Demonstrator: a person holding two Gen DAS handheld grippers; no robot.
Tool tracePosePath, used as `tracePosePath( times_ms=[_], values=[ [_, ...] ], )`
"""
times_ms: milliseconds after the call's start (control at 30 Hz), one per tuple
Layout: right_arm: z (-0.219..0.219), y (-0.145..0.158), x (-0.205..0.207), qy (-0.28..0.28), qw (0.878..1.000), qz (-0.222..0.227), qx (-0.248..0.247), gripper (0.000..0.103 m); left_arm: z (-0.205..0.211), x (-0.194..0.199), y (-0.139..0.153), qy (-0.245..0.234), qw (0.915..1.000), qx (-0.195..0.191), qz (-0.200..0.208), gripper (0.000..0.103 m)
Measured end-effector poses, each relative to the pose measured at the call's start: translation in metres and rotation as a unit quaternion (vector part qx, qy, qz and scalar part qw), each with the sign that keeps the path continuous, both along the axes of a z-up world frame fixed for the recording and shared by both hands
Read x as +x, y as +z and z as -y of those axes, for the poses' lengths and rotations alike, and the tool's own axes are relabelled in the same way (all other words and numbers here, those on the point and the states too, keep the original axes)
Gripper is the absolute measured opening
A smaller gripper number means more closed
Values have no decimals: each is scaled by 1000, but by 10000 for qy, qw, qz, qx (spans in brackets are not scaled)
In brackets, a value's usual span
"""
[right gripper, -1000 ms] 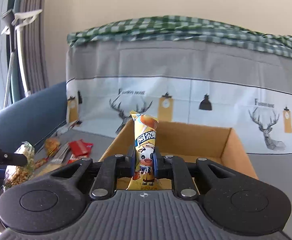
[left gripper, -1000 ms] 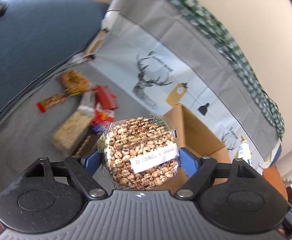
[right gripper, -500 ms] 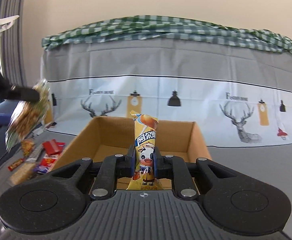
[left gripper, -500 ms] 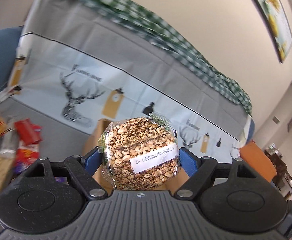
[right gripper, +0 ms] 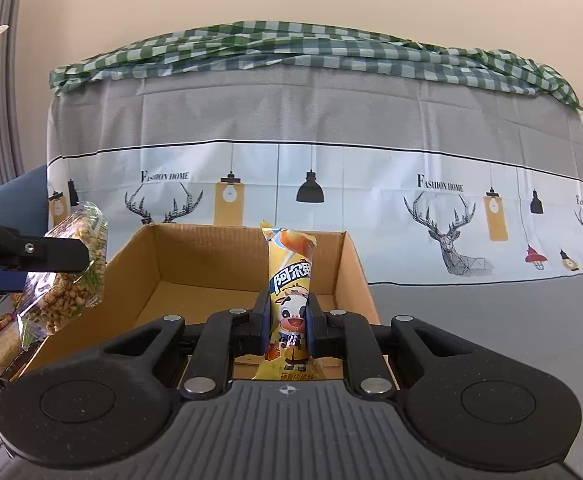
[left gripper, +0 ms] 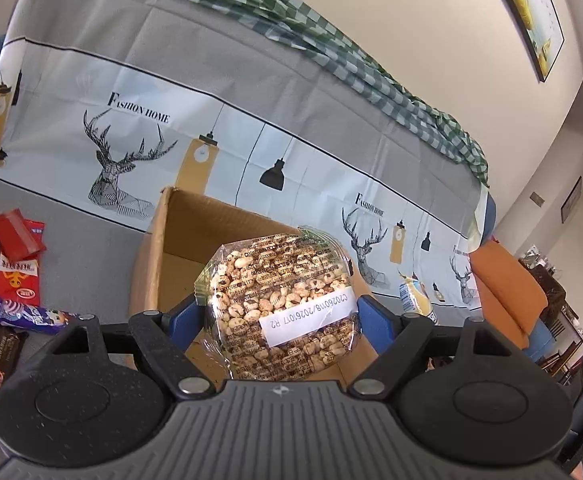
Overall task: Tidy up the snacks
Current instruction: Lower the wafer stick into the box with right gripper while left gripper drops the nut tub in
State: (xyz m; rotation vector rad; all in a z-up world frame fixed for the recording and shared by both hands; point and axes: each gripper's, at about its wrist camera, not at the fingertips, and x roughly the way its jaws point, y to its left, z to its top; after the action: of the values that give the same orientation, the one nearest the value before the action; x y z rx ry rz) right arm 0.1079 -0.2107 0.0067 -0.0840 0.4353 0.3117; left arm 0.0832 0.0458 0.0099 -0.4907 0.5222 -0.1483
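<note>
Cardboard box (right gripper: 247, 280) open and apparently bare inside, so nothing packed yet. Clamped upright in the right gripper (right gripper: 289, 326), directly over the box's near edge: a yellow cow-print snack stick (right gripper: 291, 292). Gripped wide in the left gripper (left gripper: 281, 316), just beyond the box's left wall: a clear bag of puffed grain (left gripper: 283, 304). Left to do: both drops, then the loose wrappers (left gripper: 15, 264) lying left of the box.

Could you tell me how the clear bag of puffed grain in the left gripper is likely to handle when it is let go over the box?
The puffed-grain bag looks light for its bulk, being full of airy kernels. Its thin crinkly film probably yields under the left gripper and may be slippery. Dropped into the cardboard box, it should land softly, though pieces could crush.
</note>
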Motion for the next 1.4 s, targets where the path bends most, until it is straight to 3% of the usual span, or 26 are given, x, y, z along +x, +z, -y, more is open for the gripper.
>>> tracePosePath(
  times_ms=[1400],
  values=[
    [-10,-6,0,60,9999,33,-150,17,2,1,-2,-182,9998,-27,9,85]
  ],
)
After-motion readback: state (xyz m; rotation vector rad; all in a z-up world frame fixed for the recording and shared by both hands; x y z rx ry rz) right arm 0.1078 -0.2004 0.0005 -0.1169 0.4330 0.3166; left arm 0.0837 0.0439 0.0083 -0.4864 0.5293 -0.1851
